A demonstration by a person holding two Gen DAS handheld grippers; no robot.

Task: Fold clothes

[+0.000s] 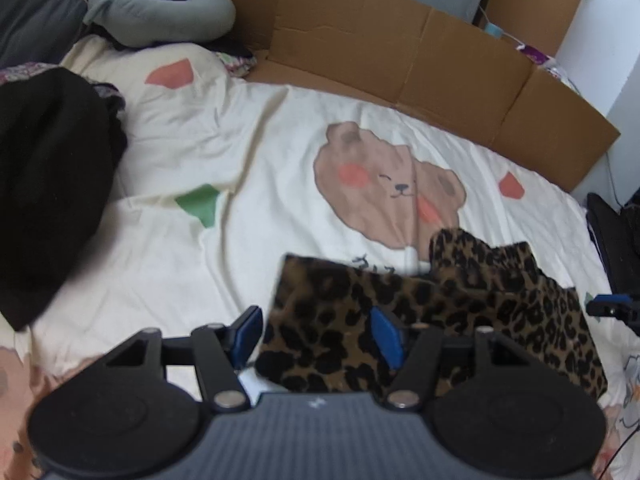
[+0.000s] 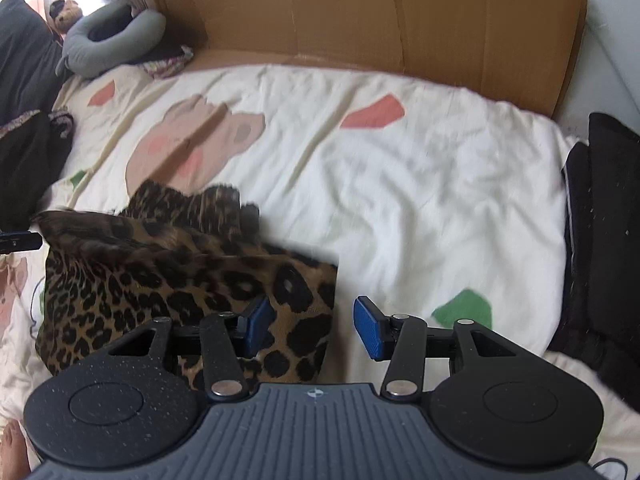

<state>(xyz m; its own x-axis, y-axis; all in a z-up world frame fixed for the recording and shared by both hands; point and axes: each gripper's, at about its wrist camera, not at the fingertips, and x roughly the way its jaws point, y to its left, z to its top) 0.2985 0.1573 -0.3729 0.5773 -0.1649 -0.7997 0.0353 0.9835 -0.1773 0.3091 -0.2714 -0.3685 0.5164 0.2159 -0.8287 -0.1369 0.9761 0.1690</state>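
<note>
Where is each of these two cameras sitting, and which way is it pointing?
Left wrist view: it sits on the left tongs, looking forward along the open blue pads over the leopard garment on the bear bedspread toward the cardboard; the right tongs' tip shows at the right edge.
Right wrist view: it sits on the right tongs, open, beside the garment's corner; the left tongs' tip shows at the left edge.
Shared: garment, bedspread, cardboard, grey pillow.

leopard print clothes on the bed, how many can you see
1. The leopard print garment lies partly folded near the bed's front edge, between the left gripper and right gripper. More could be hidden beneath it.
</note>
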